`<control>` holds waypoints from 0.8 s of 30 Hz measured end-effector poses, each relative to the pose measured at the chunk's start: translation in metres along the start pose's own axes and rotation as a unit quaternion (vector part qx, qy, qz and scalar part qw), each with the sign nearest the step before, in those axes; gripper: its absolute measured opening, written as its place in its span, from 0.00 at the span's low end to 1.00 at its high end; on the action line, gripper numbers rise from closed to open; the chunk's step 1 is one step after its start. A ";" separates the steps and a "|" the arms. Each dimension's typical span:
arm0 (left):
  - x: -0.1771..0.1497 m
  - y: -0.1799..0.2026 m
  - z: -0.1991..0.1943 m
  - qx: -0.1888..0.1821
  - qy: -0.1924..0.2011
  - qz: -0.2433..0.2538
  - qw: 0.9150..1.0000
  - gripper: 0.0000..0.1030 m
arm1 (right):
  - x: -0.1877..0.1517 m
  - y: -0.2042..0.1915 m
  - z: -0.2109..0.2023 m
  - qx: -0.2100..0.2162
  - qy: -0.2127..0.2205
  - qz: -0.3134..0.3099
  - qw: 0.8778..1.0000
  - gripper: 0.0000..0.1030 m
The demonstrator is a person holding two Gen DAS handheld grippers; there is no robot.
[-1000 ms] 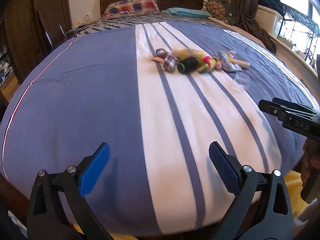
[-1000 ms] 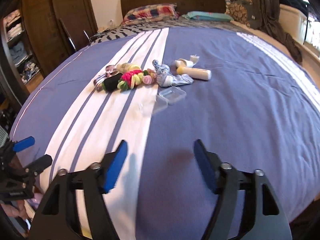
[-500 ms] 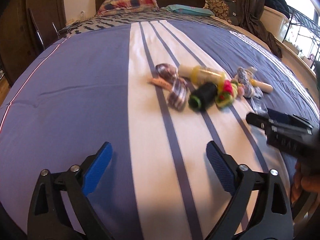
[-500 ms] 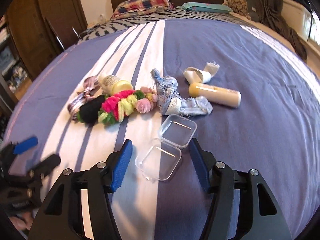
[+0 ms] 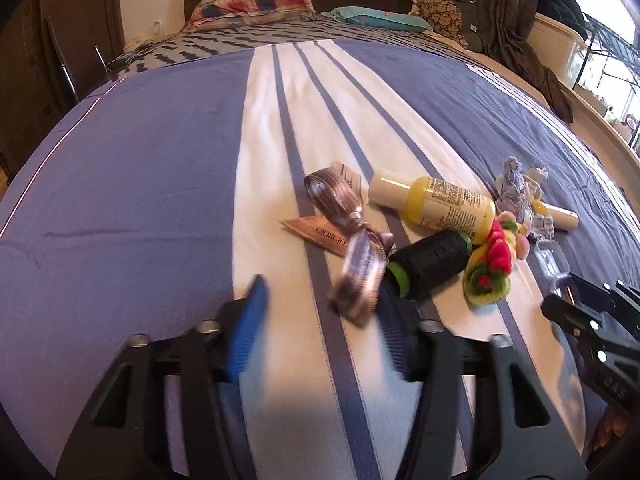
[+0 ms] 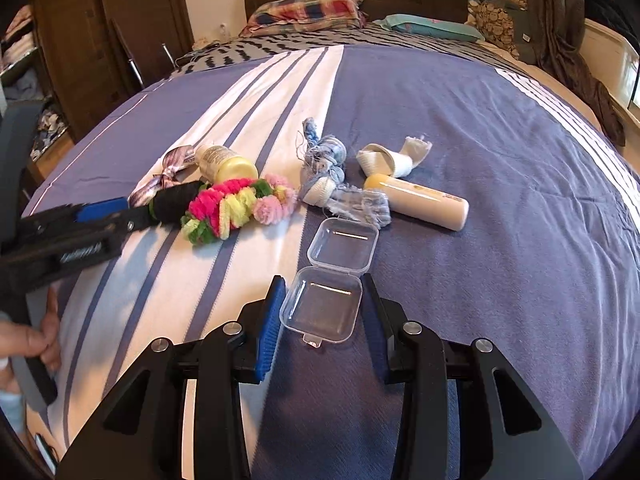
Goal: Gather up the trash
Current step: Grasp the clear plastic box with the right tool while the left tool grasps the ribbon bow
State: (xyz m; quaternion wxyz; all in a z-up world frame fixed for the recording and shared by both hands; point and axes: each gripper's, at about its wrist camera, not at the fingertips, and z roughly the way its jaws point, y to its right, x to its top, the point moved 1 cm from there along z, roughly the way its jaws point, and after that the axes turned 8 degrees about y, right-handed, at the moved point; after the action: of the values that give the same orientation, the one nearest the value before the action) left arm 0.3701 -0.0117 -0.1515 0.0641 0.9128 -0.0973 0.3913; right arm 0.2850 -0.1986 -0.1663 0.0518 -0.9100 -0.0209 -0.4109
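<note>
Clear plastic case [image 6: 328,280] between right gripper [image 6: 325,320] jaws

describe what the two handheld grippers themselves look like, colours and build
Both match: the left gripper and right gripper have matte black, angular plastic arms with triangular cut-outs, silver round bolts at the joints, and bright blue ribbed pads lining the fingers. The left one's side carries white lettering, too blurred to read.

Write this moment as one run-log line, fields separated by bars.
left gripper: open, at ribbon | right gripper: open, around clear box | bed: nothing collected yet
</note>
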 end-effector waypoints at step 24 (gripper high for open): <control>-0.119 0.046 -0.155 -0.035 0.026 -0.005 0.999 0.01 | -0.069 -0.015 -0.119 0.007 0.055 -0.010 0.998 0.37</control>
State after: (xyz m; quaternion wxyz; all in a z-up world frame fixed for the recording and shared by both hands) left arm 0.1702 -0.0113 -0.1303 0.1003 0.8999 -0.1049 0.4112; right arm 0.1495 -0.1965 -0.1392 0.0557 -0.8855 -0.0298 -0.4604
